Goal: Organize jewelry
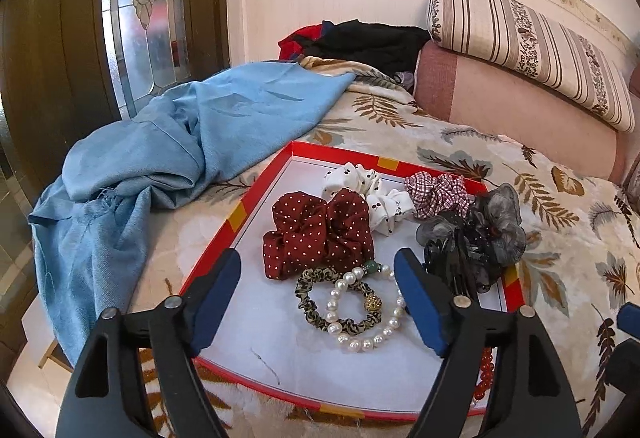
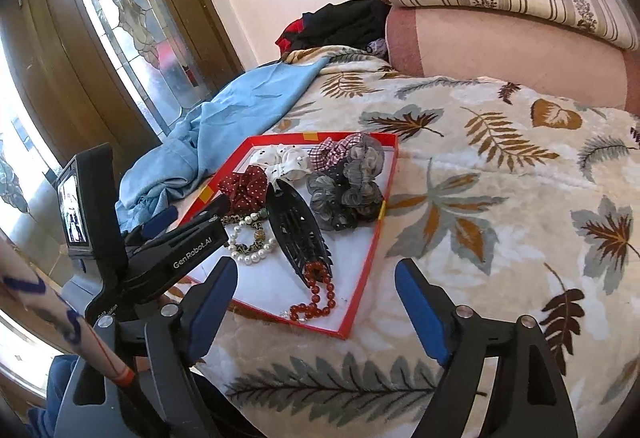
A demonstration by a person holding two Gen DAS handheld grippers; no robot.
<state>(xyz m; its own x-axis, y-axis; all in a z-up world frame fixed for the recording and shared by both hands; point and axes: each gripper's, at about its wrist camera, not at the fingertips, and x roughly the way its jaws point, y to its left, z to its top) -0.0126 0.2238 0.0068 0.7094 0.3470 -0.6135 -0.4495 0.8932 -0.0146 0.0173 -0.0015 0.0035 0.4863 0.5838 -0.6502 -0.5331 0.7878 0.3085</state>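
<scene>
Left wrist view: left gripper (image 1: 318, 302) fingers stand apart, clamping nothing, above the pearl bracelet (image 1: 362, 312) lying in the red tray (image 1: 240, 216) on the blanket (image 1: 560, 238). A dotted maroon scrunchie (image 1: 318, 234) lies just behind the pearls.

Right wrist view: right gripper (image 2: 316, 308) fingers apart, empty, near the tray's front corner. Red bead bracelet (image 2: 318, 294) touches the black hair clip (image 2: 298, 232) inside the tray.

A shallow red-rimmed tray (image 1: 240, 216) lies flat, holding a pearl bracelet (image 1: 362, 334) at its centre, scrunchies (image 1: 320, 234) toward 12 o'clock, a black hair claw (image 2: 298, 230) and red bead bracelet (image 2: 320, 296) toward 4 o'clock.
</scene>
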